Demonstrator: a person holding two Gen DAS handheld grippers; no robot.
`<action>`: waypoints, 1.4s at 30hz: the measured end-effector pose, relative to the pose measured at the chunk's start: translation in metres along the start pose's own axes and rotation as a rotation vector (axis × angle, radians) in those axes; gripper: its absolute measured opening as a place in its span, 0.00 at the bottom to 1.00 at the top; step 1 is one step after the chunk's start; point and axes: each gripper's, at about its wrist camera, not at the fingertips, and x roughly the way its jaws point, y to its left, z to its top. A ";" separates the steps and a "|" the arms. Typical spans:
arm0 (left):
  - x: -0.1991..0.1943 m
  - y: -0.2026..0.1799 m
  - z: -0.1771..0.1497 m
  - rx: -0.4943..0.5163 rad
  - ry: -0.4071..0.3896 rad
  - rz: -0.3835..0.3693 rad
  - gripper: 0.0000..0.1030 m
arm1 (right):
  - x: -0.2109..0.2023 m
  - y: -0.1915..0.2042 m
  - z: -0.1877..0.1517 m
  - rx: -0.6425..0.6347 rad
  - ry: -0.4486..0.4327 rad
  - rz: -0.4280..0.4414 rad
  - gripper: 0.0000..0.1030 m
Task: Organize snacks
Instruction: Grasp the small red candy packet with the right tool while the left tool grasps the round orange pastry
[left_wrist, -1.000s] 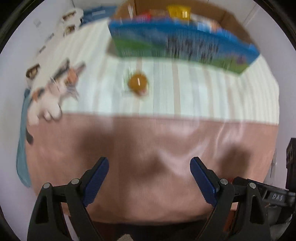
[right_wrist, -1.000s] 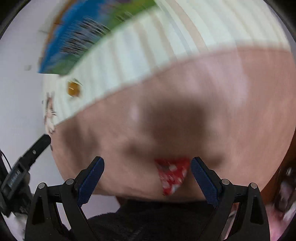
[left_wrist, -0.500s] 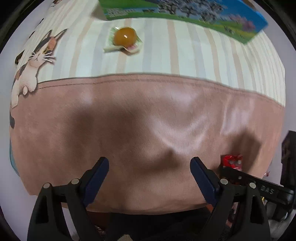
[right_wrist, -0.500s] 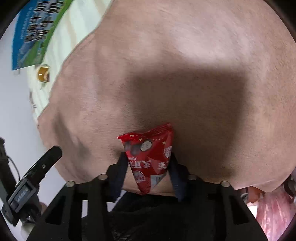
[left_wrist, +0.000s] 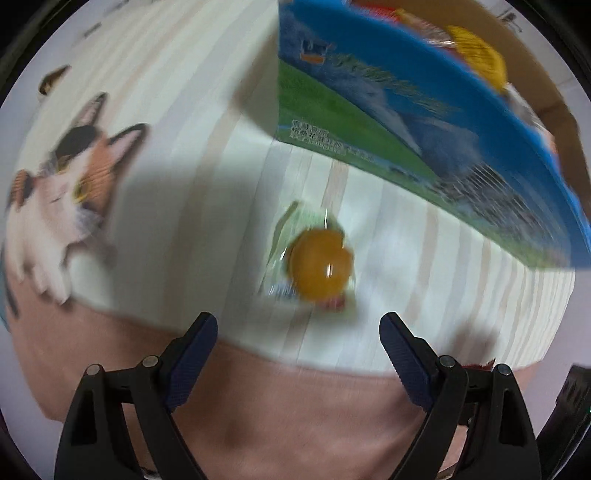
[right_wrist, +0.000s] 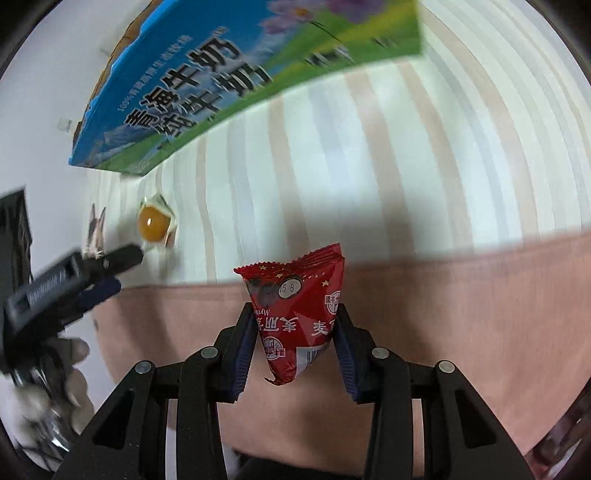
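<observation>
While the right gripper (right_wrist: 295, 345) has its jaws clamped on a red triangular snack packet (right_wrist: 295, 314), lifted clear above the pink-and-striped cloth (right_wrist: 406, 166), the left gripper (left_wrist: 298, 349) hangs with jaws wide apart, lined up just short of the wrapped orange jelly (left_wrist: 319, 264) lying on the stripes. Beyond sits the blue-and-green milk carton box (left_wrist: 424, 110), some snacks already inside. Judging by this, two items remain: one in hand, one yet to grab.

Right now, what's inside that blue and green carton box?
Over the rim of the blue and green carton box, a yellow packet and some blurred reddish wrappers show. Its wall hides everything lower down, so the full contents can't be told.
</observation>
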 end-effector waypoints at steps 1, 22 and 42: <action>0.007 -0.001 0.006 -0.002 0.013 -0.009 0.87 | 0.000 -0.003 0.004 -0.006 -0.005 -0.015 0.42; 0.014 -0.019 -0.067 0.160 -0.020 0.091 0.54 | 0.021 0.004 0.030 -0.035 0.053 -0.050 0.41; 0.060 -0.022 -0.105 0.242 0.045 0.138 0.55 | 0.053 -0.005 -0.026 -0.039 0.148 -0.035 0.50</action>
